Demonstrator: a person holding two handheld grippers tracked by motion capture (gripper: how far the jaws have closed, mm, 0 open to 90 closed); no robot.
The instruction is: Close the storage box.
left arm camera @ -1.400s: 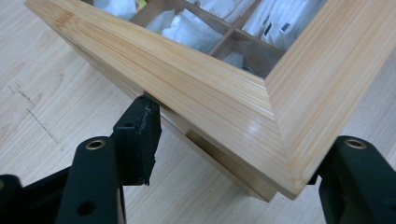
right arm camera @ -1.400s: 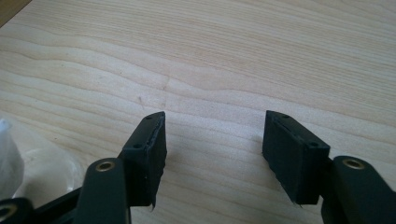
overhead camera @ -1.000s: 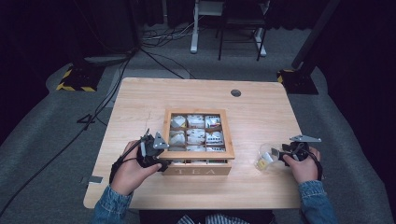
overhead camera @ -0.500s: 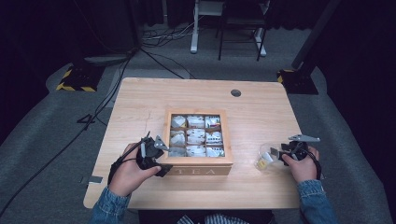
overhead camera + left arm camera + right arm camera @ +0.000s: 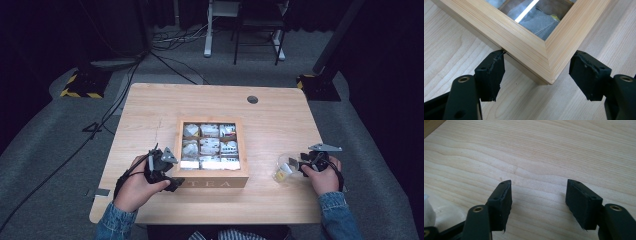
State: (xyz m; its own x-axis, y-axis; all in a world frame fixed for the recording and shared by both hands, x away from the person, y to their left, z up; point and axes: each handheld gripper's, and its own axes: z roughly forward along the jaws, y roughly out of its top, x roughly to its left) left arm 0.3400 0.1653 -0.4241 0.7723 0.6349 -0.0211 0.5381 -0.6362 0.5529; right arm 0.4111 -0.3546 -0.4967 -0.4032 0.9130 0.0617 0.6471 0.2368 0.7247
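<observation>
Tea box (image 5: 212, 180): the left gripper (image 5: 536, 72), jaws spread, straddles its seven-o'clock corner to brace it; right gripper (image 5: 537, 200) gapes idle at three o'clock.

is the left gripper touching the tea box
Touching. The left gripper view shows the left gripper open around the tea box corner, one of its fingers against the box's side.

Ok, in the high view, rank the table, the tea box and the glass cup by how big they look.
Largest to smallest in the high view:
1. The table.
2. The tea box, near the table's middle.
3. The glass cup, by far the smallest, beside the right hand-held gripper.
</observation>
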